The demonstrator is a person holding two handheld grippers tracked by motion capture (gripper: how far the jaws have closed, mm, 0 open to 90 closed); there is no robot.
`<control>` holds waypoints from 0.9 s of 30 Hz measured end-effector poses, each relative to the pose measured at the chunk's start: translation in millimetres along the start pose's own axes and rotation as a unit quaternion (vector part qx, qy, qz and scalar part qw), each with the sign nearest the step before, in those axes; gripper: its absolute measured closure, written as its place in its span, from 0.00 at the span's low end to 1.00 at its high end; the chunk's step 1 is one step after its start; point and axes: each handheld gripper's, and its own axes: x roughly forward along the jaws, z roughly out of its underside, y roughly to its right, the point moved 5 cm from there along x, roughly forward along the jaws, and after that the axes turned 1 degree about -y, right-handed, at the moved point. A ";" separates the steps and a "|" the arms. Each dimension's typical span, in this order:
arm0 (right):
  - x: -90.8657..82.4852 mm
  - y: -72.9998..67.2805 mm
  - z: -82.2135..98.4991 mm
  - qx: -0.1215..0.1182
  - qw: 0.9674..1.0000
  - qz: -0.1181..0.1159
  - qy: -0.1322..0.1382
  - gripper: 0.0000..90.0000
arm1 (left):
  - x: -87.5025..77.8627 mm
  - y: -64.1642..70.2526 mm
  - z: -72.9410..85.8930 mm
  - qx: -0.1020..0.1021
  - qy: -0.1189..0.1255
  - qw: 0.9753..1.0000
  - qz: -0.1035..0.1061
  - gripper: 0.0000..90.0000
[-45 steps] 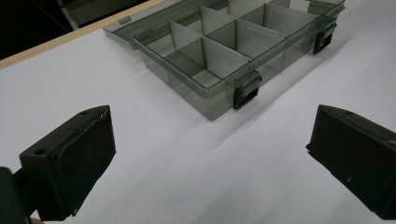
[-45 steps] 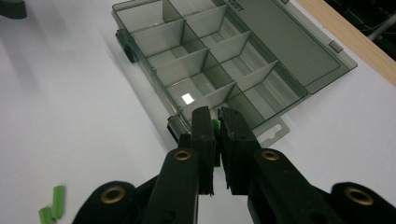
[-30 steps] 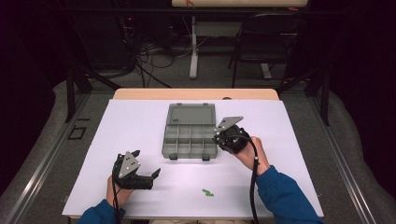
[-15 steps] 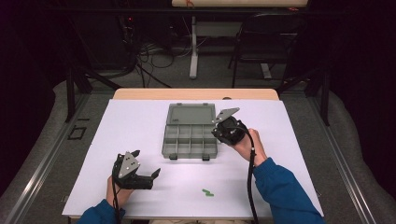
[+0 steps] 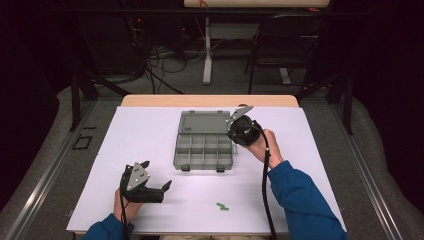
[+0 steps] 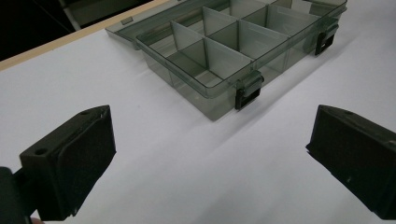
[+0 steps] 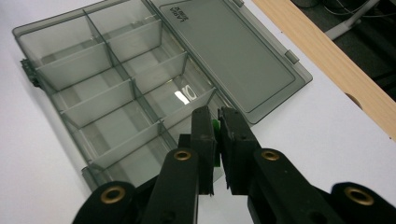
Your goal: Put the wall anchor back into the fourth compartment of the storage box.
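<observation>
From the high view, the right tongs [image 5: 234, 131] have slid from beside the organiser box [image 5: 205, 151] to its right rim since a second ago – the carry is nearly done. The left tongs [image 5: 156, 176] rest wide open on the worktop [image 5: 150, 130], near more green pieces [image 5: 222, 206]. The left gripper view shows nothing between those pads. In the right gripper view, the right tongs are clamped on a small green piece [image 7: 215, 127] – poised over a near compartment, so a drop looks next
</observation>
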 end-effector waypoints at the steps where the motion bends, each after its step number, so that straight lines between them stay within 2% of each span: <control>1: 1.6 1.4 -0.5 0.000 1.000 0.001 -0.001 0.94 | -0.1 -0.2 -0.1 0.001 0.000 1.000 0.000 0.00; 12: 15.3 14.9 -5.3 0.011 1.000 0.005 -0.012 0.94 | -0.1 0.6 -0.3 0.002 0.001 1.000 0.000 0.00; 19: 26.4 18.6 -8.2 0.015 1.000 0.005 -0.021 0.94 | -0.3 0.5 -0.3 0.002 0.002 1.000 0.000 0.00; 27: 39.3 16.6 -9.4 0.018 0.999 -0.003 -0.028 0.94 | -0.3 0.6 -0.2 0.002 0.001 1.000 0.001 0.00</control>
